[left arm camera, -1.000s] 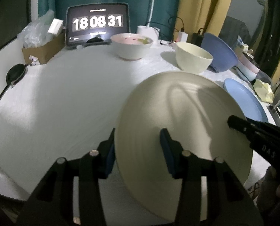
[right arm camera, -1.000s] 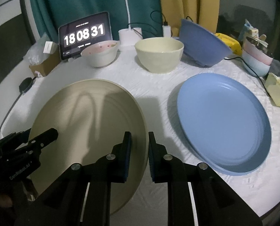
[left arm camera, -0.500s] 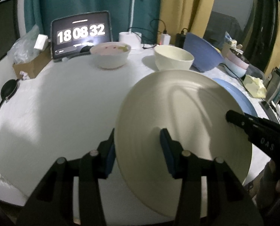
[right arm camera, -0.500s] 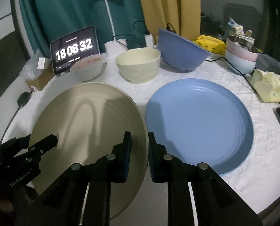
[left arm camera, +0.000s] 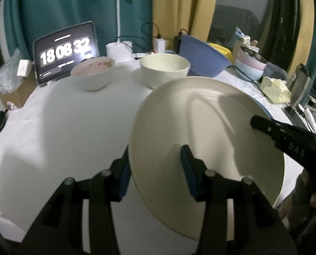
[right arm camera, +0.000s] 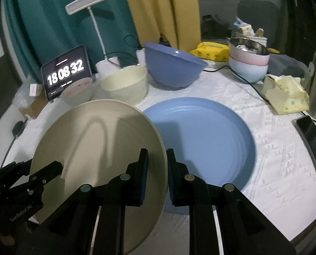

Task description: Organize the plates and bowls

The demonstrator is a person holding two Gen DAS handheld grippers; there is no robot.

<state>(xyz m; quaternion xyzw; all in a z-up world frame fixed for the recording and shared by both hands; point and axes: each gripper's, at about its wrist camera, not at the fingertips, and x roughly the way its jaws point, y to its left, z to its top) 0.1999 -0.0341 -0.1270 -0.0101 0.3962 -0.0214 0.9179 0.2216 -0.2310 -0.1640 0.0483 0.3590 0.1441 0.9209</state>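
beige plate (right arm camera: 98,148) | rim between both jaws | left, right clamped on it

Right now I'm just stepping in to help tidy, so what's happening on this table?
A person holds a large beige plate lifted off the white tablecloth with both tongs: the left tongs straddle its near-left rim, and the right tongs pinch its right rim. The plate's edge overlaps the blue plate, which lies flat beside it. Behind stand a cream bowl, a tilted blue bowl and a pink-lined bowl.
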